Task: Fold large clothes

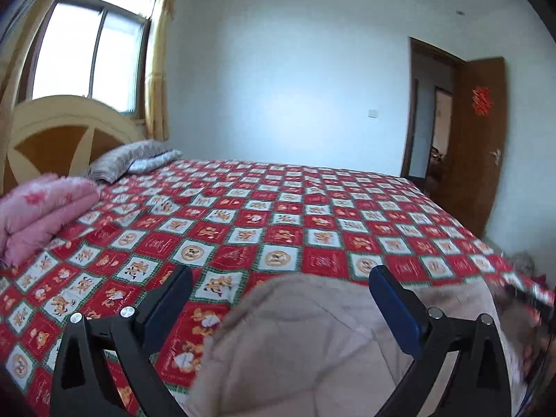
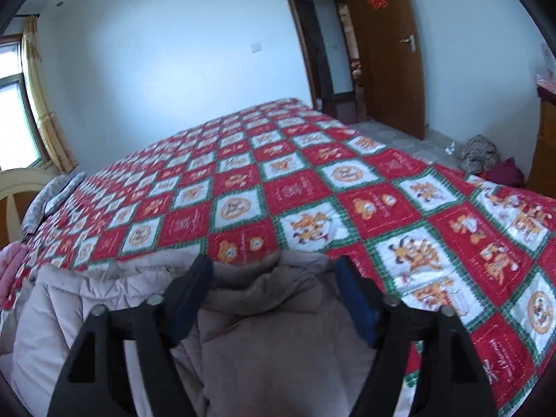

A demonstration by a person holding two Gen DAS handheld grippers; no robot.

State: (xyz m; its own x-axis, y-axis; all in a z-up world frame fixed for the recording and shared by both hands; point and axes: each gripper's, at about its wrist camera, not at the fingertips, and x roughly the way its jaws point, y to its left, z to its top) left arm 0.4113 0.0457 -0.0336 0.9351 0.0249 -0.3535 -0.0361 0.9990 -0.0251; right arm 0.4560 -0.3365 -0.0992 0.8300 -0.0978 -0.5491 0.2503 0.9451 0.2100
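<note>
A large beige padded coat [image 1: 312,340] lies on the near edge of a bed covered with a red and white patterned sheet [image 1: 264,215]. My left gripper [image 1: 279,288] is open, its blue-padded fingers wide apart above the coat's upper edge. In the right wrist view the coat [image 2: 264,312] shows a darker collar or hood bunched in the middle and a lighter quilted part at the left. My right gripper [image 2: 274,278] is open, its fingers on either side of that bunched fabric, not closed on it.
A folded pink blanket [image 1: 41,208] and grey pillows [image 1: 132,160] lie by the wooden headboard [image 1: 62,128] at the left. A brown door [image 2: 382,45] stands open past the bed's far right corner. Clothes [image 2: 486,160] lie on the floor beside a wooden cabinet [image 2: 545,139].
</note>
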